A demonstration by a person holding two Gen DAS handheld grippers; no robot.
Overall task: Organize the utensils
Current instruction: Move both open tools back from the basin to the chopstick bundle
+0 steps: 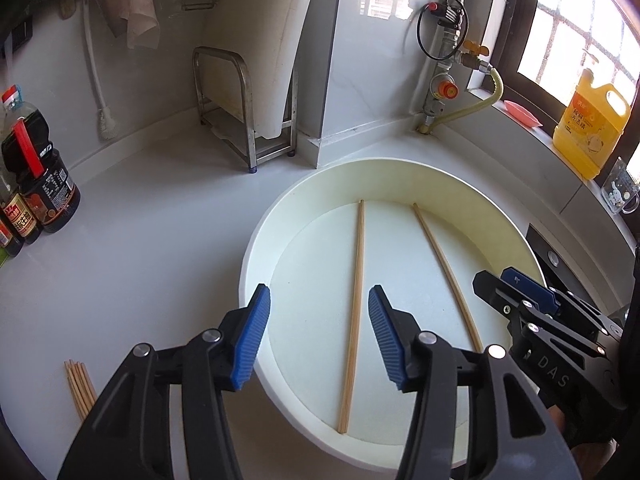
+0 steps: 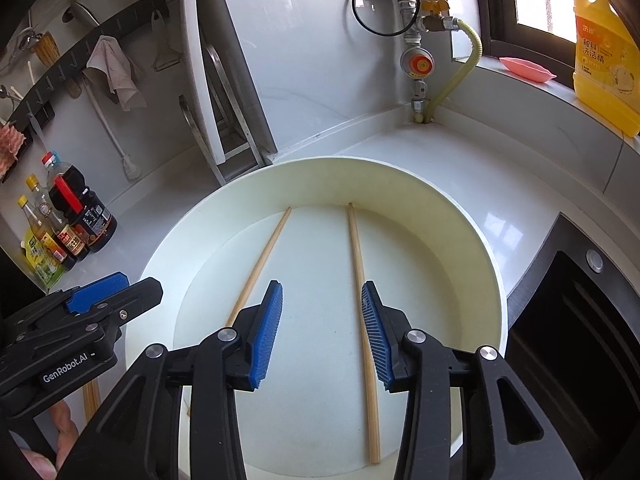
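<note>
Legibly, left claw (image 2: 100,304) reads "GenRobot.AI" — right claw (image 1: 516,284) "DAS".

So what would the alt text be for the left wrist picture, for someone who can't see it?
Two wooden chopsticks lie apart in a shallow round white tray on a kitchen counter, with the left gripper open and empty above the tray's near rim. The right gripper enters from the right; more chopsticks lie on the counter at lower left.

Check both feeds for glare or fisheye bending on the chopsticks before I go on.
Left wrist view: window blown out, right chopstick bowed by fisheye, tray evenly lit. Right wrist view: both chopsticks sharp, countertop shows mild sheen.
</note>
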